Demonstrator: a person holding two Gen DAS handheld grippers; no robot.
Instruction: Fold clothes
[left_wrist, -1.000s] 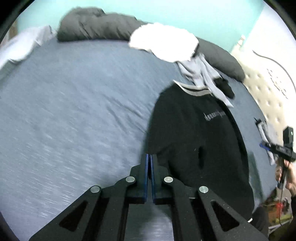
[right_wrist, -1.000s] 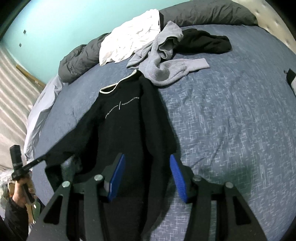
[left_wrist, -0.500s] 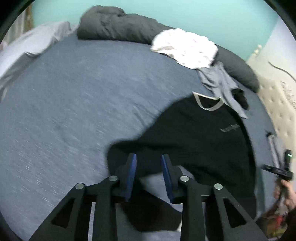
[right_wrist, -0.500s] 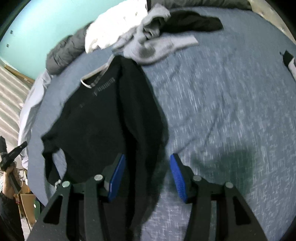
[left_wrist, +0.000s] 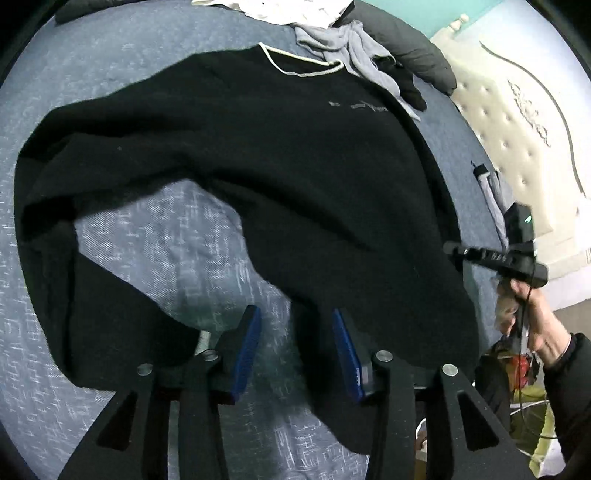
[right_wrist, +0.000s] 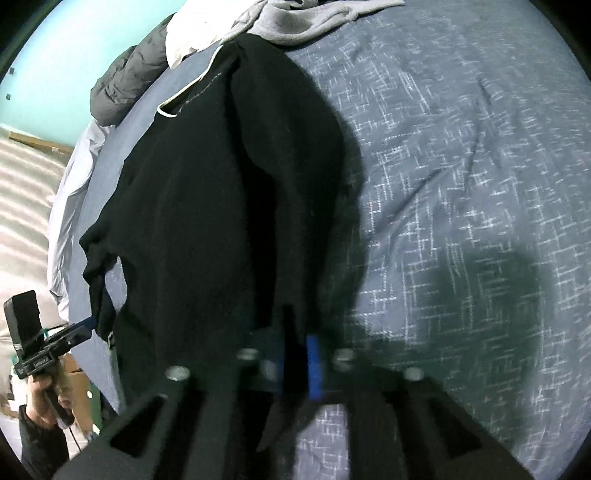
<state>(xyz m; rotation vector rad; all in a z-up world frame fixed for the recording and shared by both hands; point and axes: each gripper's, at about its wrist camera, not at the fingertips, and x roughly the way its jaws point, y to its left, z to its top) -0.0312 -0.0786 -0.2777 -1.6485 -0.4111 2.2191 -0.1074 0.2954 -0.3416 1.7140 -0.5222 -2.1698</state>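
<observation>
Sweater (left_wrist: 295, 155) spread flat on bed (left_wrist: 147, 236), collar far from both grippers.
Left gripper (left_wrist: 295, 347) spread wide over the hem, empty; right gripper (right_wrist: 295, 354) pinches the sweater's near edge.

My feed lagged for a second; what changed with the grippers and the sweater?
The left hand-held gripper opened, releasing the sleeve it had spread out. The right hand-held gripper shut on the black sweater at its other sleeve. The grey top and bed stayed put.
</observation>
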